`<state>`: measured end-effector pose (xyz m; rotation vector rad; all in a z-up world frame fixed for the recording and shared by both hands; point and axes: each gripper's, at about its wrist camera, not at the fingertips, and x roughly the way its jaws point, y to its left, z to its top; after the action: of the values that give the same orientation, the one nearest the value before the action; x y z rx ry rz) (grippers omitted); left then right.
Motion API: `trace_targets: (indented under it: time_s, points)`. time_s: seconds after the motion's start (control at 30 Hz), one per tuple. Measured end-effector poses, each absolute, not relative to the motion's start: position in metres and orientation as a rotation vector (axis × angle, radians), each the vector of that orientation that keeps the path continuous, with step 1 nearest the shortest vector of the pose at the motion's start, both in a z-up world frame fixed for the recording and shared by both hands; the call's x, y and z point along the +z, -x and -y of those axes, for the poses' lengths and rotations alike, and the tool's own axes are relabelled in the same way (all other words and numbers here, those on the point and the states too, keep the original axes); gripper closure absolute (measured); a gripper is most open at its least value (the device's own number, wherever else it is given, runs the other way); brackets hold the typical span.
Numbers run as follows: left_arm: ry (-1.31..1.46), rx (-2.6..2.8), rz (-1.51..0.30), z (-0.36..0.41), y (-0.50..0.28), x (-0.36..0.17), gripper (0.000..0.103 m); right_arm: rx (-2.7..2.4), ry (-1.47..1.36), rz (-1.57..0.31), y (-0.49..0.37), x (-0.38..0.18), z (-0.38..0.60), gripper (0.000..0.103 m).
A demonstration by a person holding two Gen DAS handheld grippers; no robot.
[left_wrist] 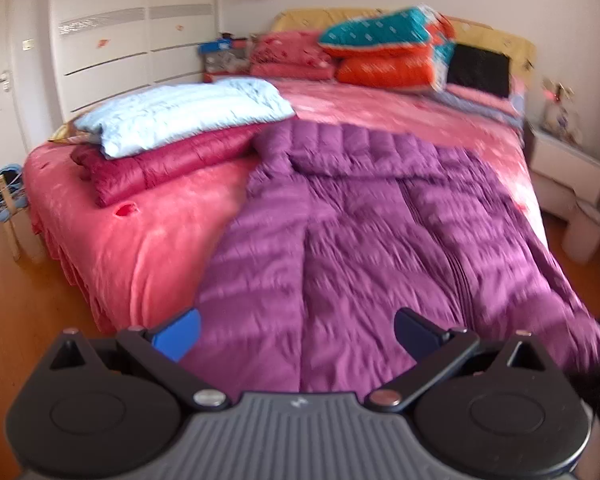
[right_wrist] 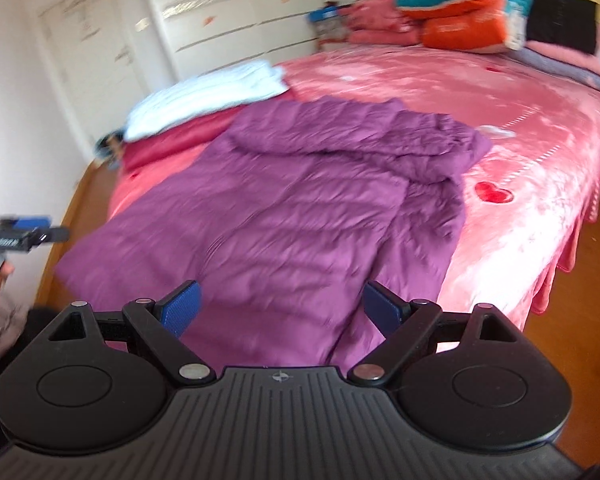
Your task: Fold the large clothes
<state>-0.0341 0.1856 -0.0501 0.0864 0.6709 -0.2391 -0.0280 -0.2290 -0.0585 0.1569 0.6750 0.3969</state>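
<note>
The right tongs (right_wrist: 280,308) hovered with their blue pads spread wide apart, gripping nothing, above the near edge of a purple quilted coat (right_wrist: 284,208). The coat lay spread flat on a pink bed (right_wrist: 540,184), its far end bunched into folds. Far left of it, a pale blue folded garment (right_wrist: 204,100) rested on a dark red one (right_wrist: 172,144). Orange and teal pillows (right_wrist: 460,12) were piled at the far headboard, with a black cushion (right_wrist: 560,20) to their right. A red heart (right_wrist: 494,192) marked the bedcover right of the coat. At the left edge, the left tongs (right_wrist: 24,234) showed, blurred.
</note>
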Motion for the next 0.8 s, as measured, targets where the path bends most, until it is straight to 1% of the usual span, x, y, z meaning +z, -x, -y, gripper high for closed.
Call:
trace_targets:
  time_s: [0.07, 0.17, 0.27, 0.4, 0.5, 0.57, 0.67, 0.8]
  points:
    - [-0.102, -0.257, -0.694, -0.186, 0.043, -0.053, 0.000, 0.400, -0.113, -0.707, 0.040, -0.057, 0.225, 0.000]
    - [-0.130, -0.280, -0.721, -0.184, 0.053, -0.060, 0.000, 0.384, -0.054, -0.806, 0.044, -0.063, 0.215, 0.000]
    - [-0.150, -0.279, -0.745, -0.182, 0.058, -0.067, 0.001, 0.384, 0.024, -0.934, 0.041, -0.074, 0.201, 0.000]
    - [-0.167, -0.276, -0.762, -0.181, 0.062, -0.074, 0.000, 0.368, 0.133, -1.019, 0.034, -0.088, 0.181, 0.000]
    - [-0.170, -0.261, -0.781, -0.184, 0.062, -0.079, 0.000, 0.350, 0.178, -1.121, 0.024, -0.103, 0.173, 0.000]
    - [-0.165, -0.249, -0.791, -0.187, 0.062, -0.083, 0.000, 0.291, 0.190, -1.132, 0.017, -0.108, 0.172, 0.000]
    - [-0.159, -0.228, -0.815, -0.192, 0.060, -0.090, 0.000, 0.219, 0.130, -1.117, 0.008, -0.109, 0.183, 0.000]
    - [-0.153, -0.203, -0.831, -0.197, 0.054, -0.096, 0.000, 0.076, 0.034, -0.969, 0.010, -0.095, 0.208, 0.000]
